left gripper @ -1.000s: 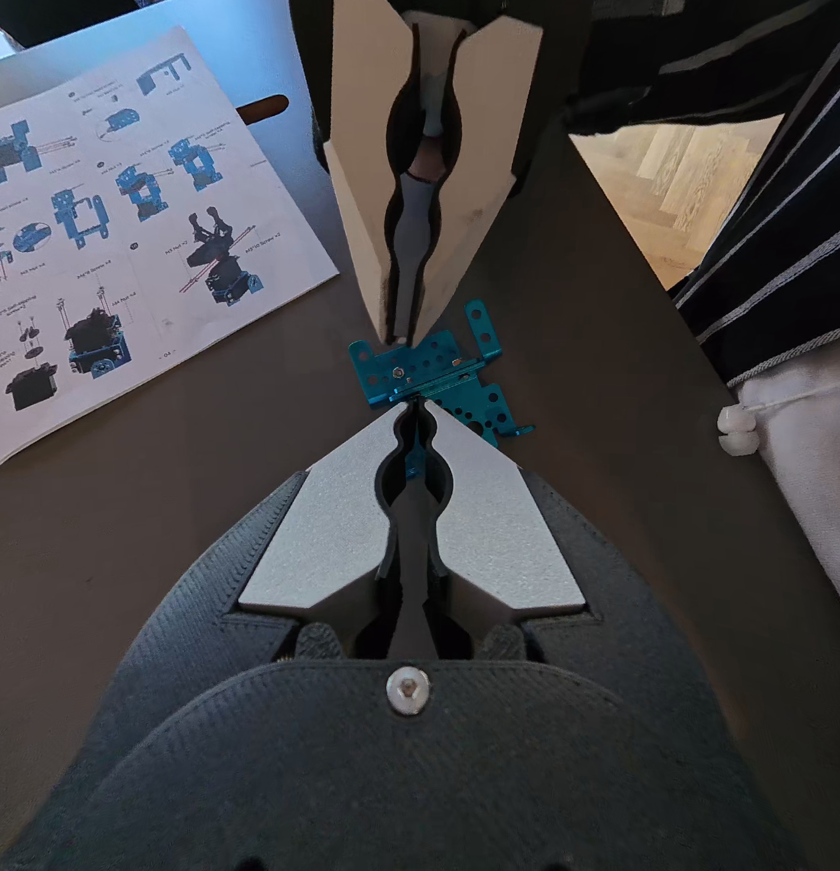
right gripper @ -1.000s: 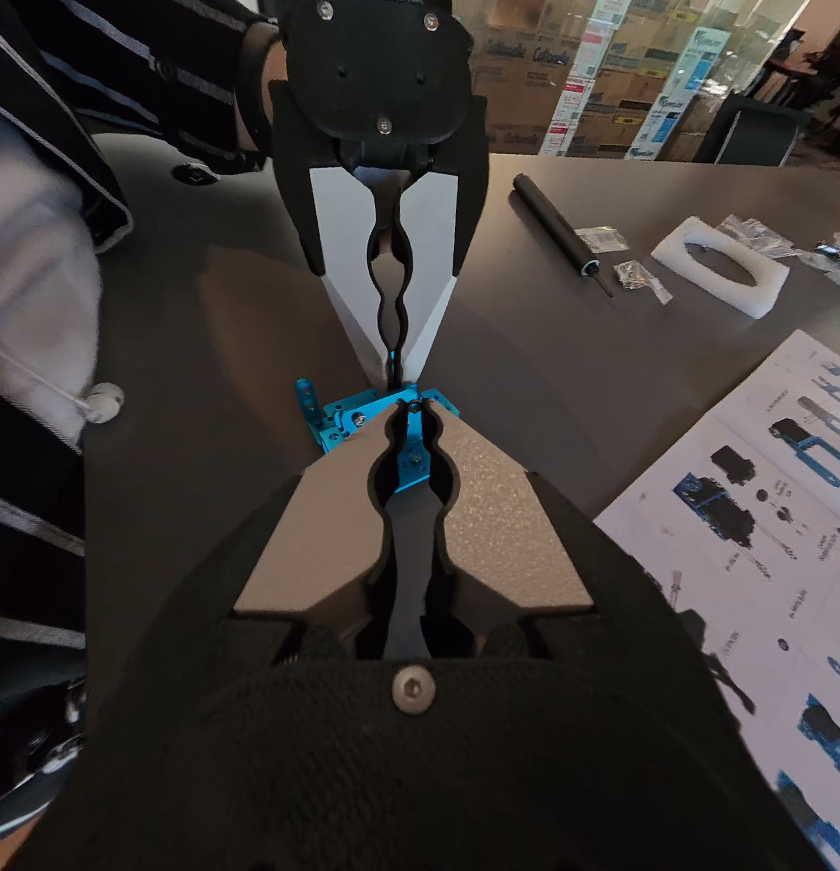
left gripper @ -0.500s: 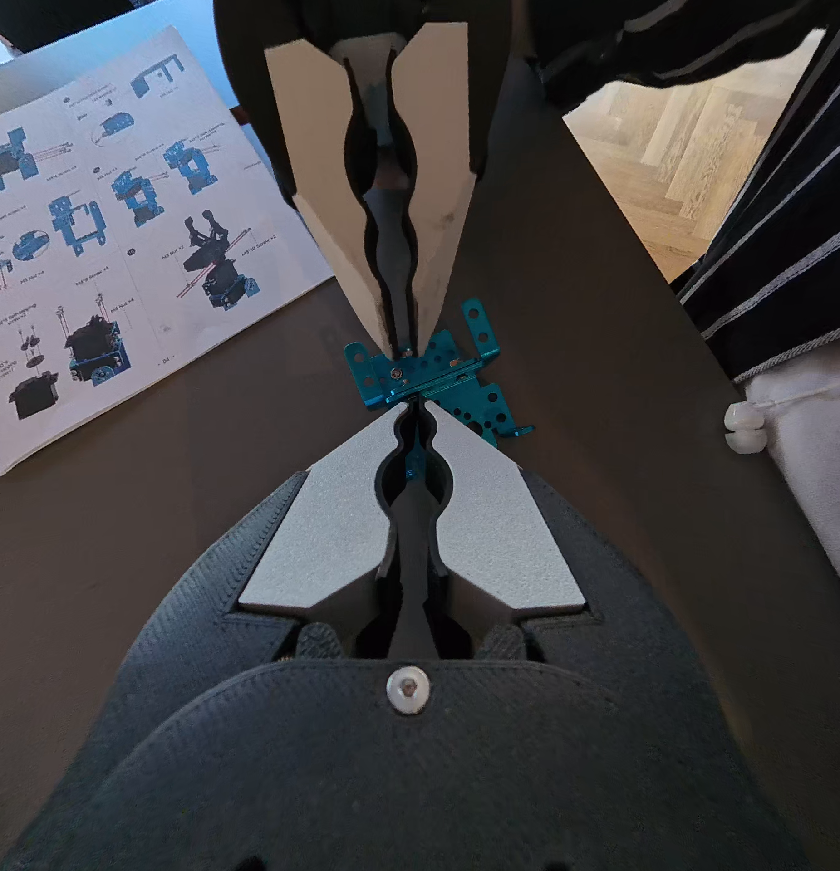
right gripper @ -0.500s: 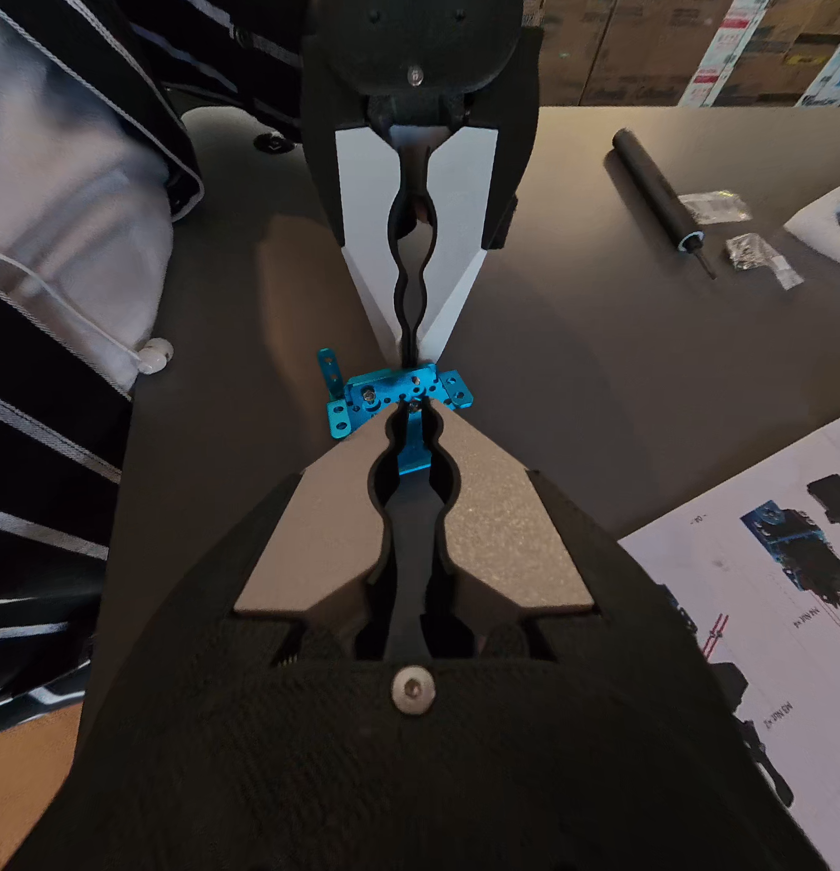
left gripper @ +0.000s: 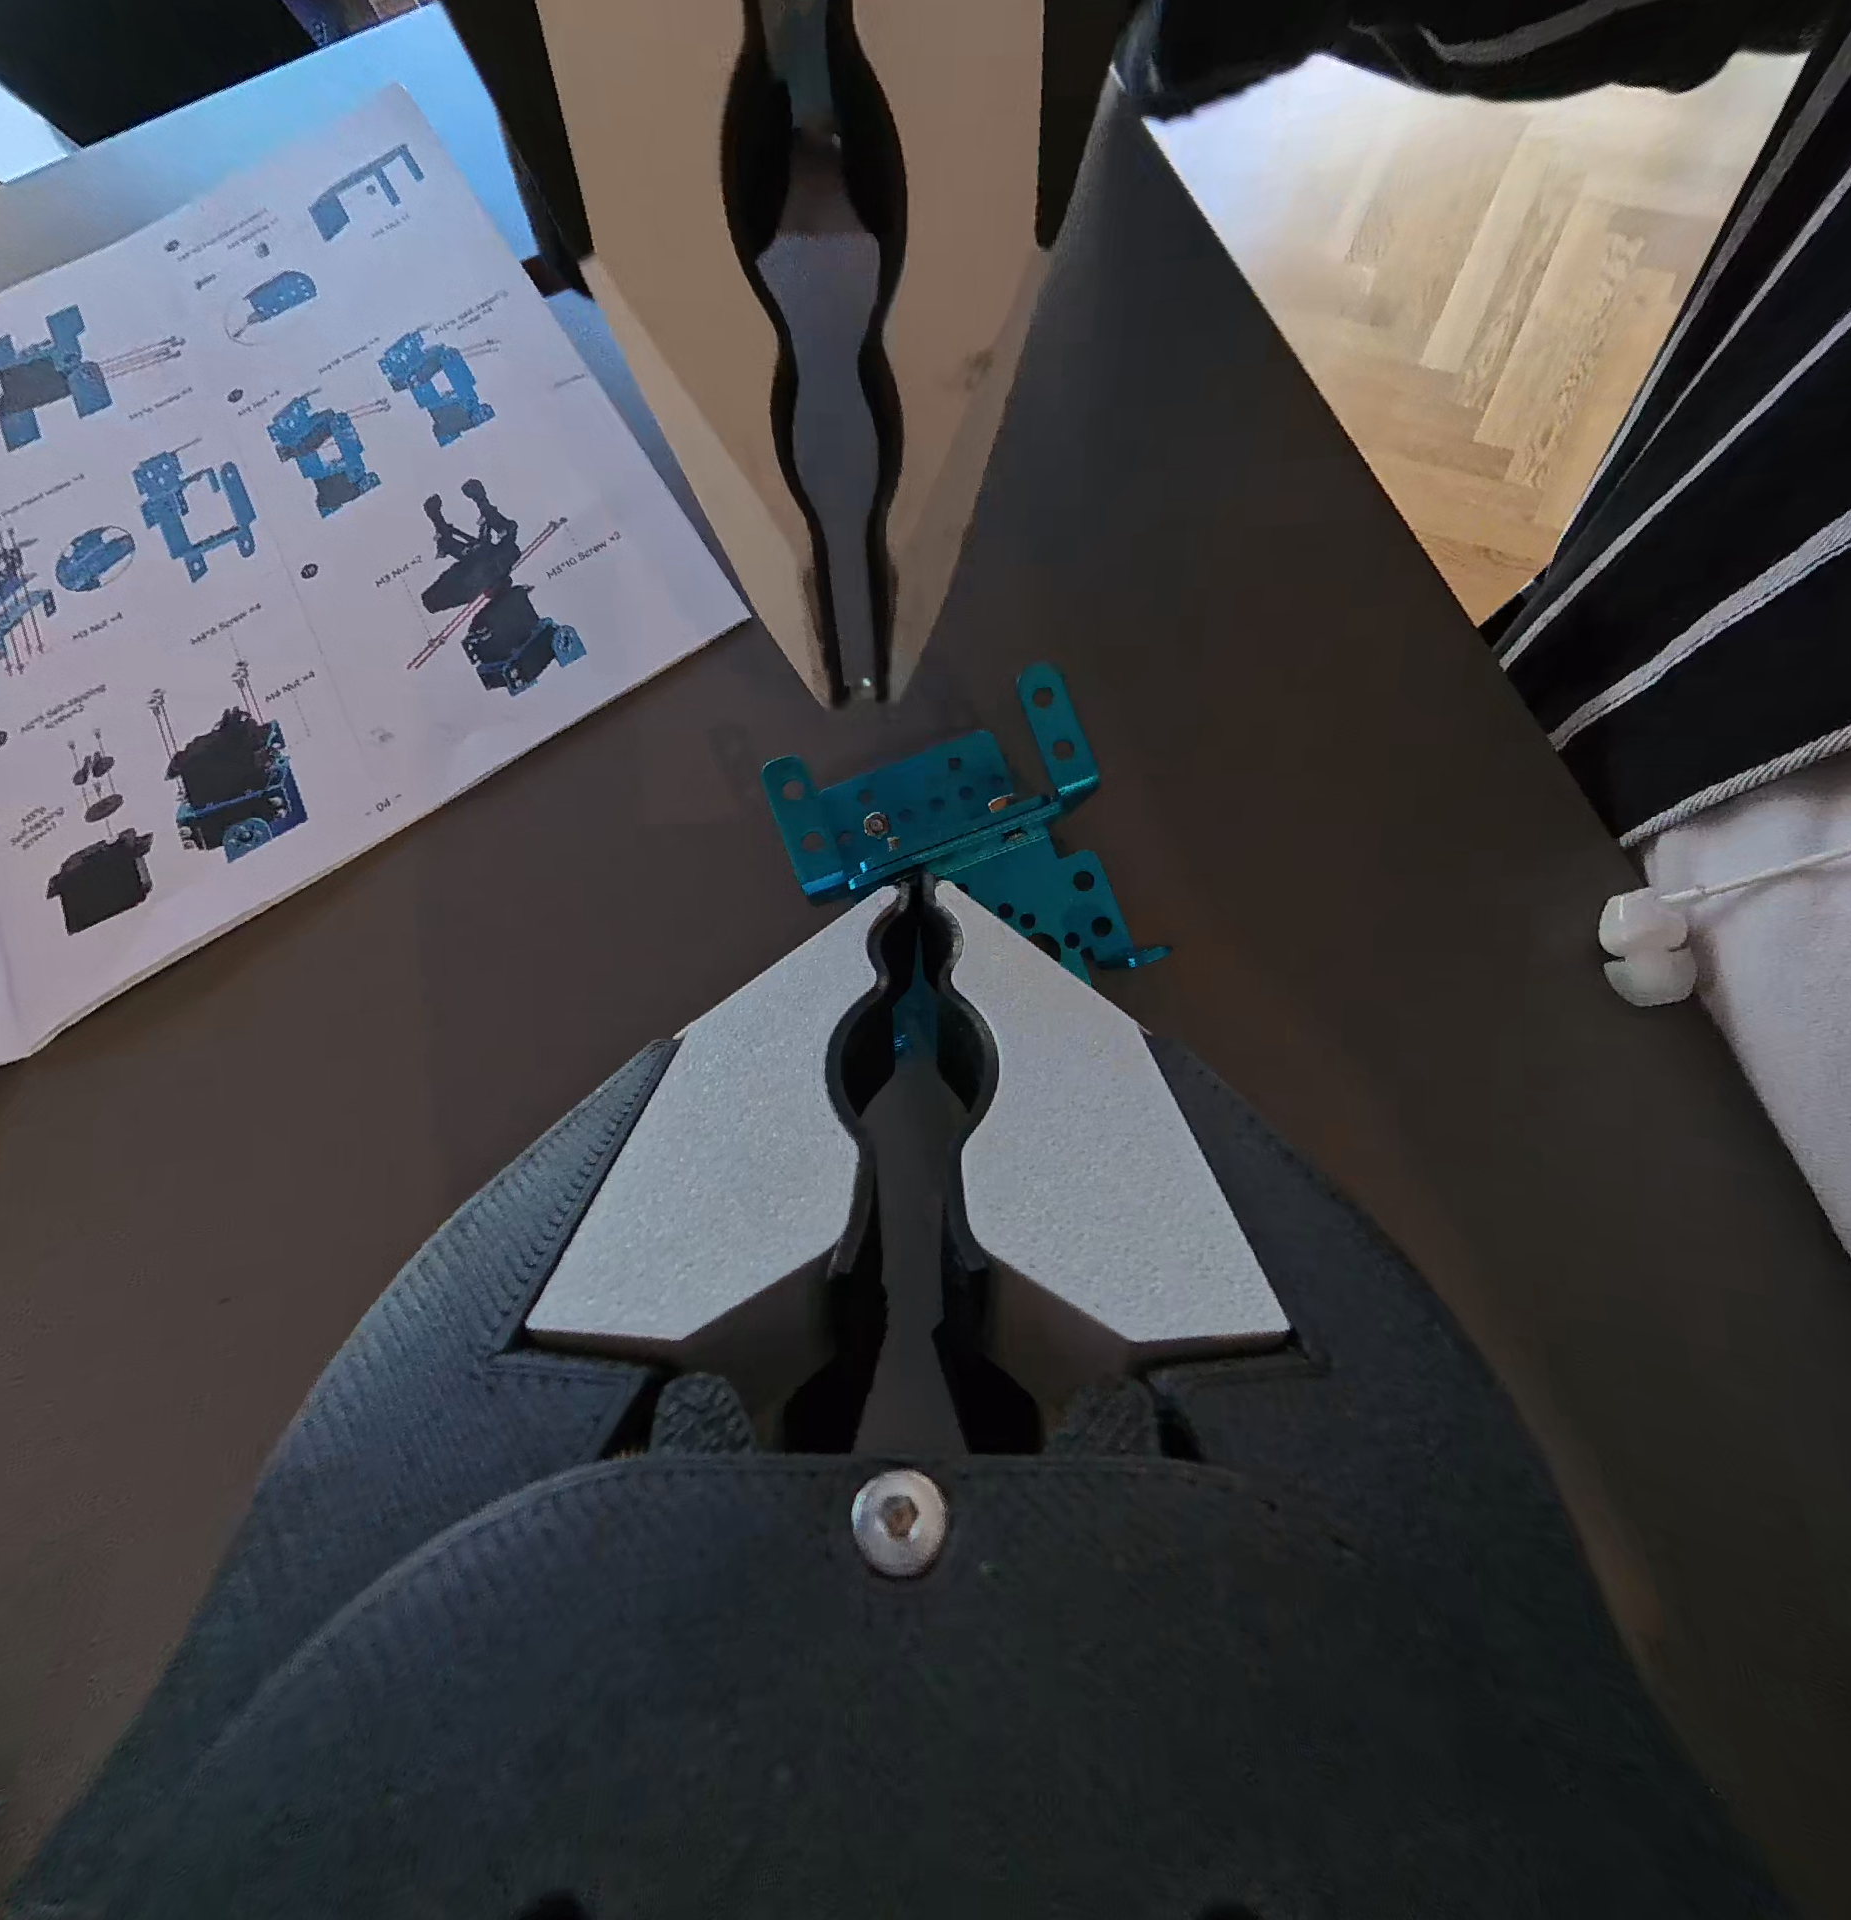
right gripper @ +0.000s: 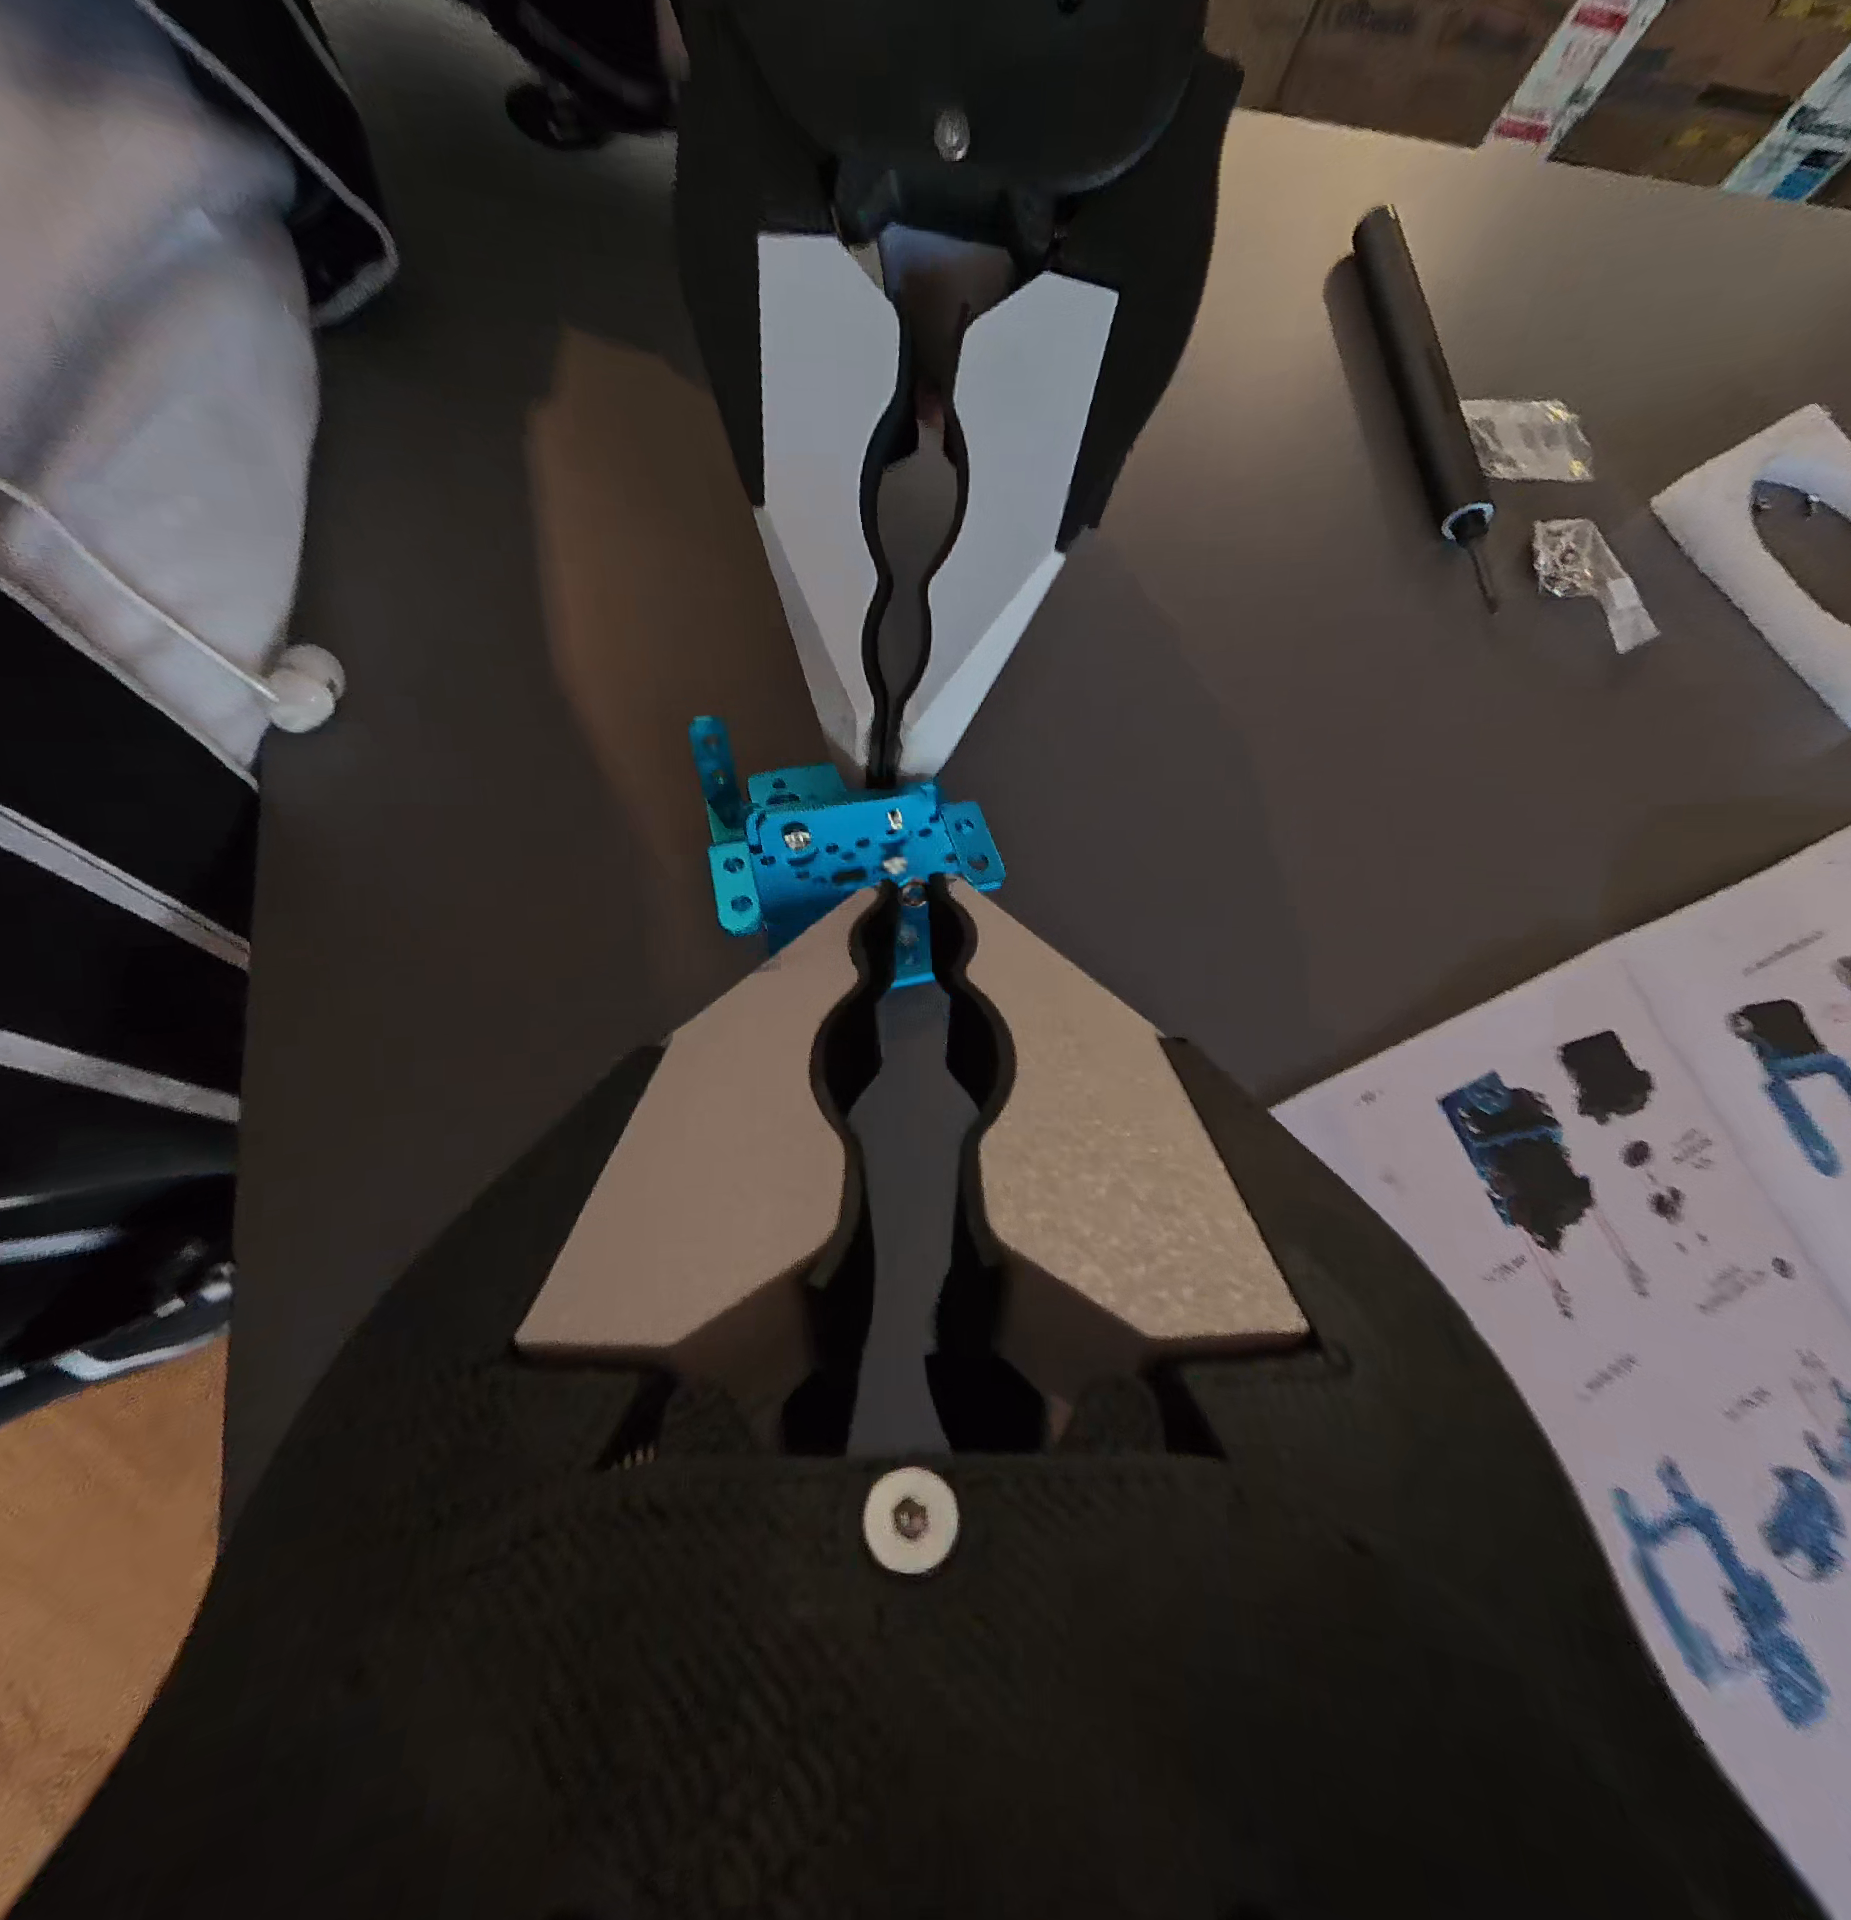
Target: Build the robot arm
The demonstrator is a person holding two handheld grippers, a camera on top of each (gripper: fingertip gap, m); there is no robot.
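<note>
A blue metal bracket assembly with rows of holes and a few screws is held just above the dark table. My left gripper is shut on its near edge. In the right wrist view the bracket lies between both grippers, with the left gripper clamped on its far side. My right gripper is nearly closed on a small silver screw right at the bracket's near face. In the left wrist view the right gripper hovers a short gap beyond the bracket.
A printed instruction sheet lies left of the bracket and also shows in the right wrist view. A black screwdriver, small hardware bags and a white foam piece lie farther off. A person's striped garment lines the table edge. The black screwdriver is about equally far from each gripper, around 30 cm.
The right gripper has drawn back a little from the bracket and now stands closer to the left camera. The left gripper keeps its hold on the bracket.
</note>
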